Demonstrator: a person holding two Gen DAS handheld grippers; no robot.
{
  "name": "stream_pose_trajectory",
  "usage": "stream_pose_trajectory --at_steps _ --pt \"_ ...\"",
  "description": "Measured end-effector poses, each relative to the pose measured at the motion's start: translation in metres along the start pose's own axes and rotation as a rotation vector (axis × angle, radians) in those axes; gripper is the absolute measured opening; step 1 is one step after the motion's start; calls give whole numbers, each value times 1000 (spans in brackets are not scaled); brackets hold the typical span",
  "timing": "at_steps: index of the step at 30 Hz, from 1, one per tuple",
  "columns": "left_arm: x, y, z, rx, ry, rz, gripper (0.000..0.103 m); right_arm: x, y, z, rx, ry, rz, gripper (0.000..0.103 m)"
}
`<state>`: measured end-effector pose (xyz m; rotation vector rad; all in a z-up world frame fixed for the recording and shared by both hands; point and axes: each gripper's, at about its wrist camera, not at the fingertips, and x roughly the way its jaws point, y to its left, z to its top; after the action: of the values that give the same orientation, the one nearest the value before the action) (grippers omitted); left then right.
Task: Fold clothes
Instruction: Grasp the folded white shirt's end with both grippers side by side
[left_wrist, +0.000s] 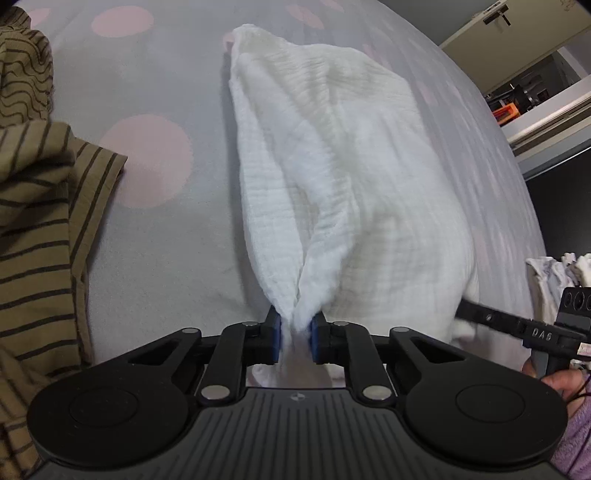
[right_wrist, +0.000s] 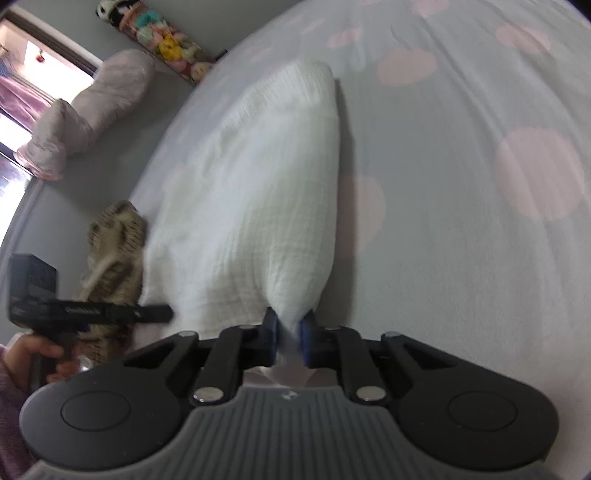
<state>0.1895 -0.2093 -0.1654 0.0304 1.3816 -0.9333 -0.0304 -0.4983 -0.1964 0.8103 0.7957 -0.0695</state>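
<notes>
Striped brown garment (left_wrist: 40, 206) crowds the left margin of my left wrist view, its hem lying just beside one pink dot on the pale grey sheet (left_wrist: 155, 258), which runs bare from there to the white muslin cloth (left_wrist: 332, 177). That cloth, the piece I am folding, lies lengthwise down the middle of the bed, its far end resting on the sheet and its near end gathered up toward me. My left gripper (left_wrist: 295, 336) has its blue pads pinched on a bunched near corner, fabric squeezed between them and spilling below. To the right of the cloth the sheet curves away to the mattress edge, with a pale cabinet (left_wrist: 517, 44) and dark floor beyond. My right gripper (left_wrist: 517, 325) shows at that lower right edge, touching the cloth's other near corner, a hand (left_wrist: 565, 380) behind it. In the right wrist view, my left gripper (right_wrist: 110, 314) comes in from the left border, the striped garment (right_wrist: 114, 251) behind it, and a rolled pale bundle (right_wrist: 88, 110) lies off the bed. My right gripper (right_wrist: 288, 339) is clamped on the cloth's (right_wrist: 251, 192) near corner, pads pressed into white fabric. Right of the cloth's long straight edge, the dotted sheet (right_wrist: 461, 240) lies open and unoccupied to the frame's edge.
</notes>
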Motion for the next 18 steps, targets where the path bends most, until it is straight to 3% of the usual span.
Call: stream_pose_trajectory --at_steps 4,7,13,18 --pt "-22 -7 6 -24 26 -64 12 -35 15 9 -40 5 7 12" --pt "-32 -22 0 10 69 -70 11 -60 23 6 -40 25 13 12" --pt "-13 -40 -15 82 201 3 11 -93 29 -30 -97 69 -24 12" --pt "7 -44 -12 78 270 92 13 -78 16 -51 -65 89 -56 12"
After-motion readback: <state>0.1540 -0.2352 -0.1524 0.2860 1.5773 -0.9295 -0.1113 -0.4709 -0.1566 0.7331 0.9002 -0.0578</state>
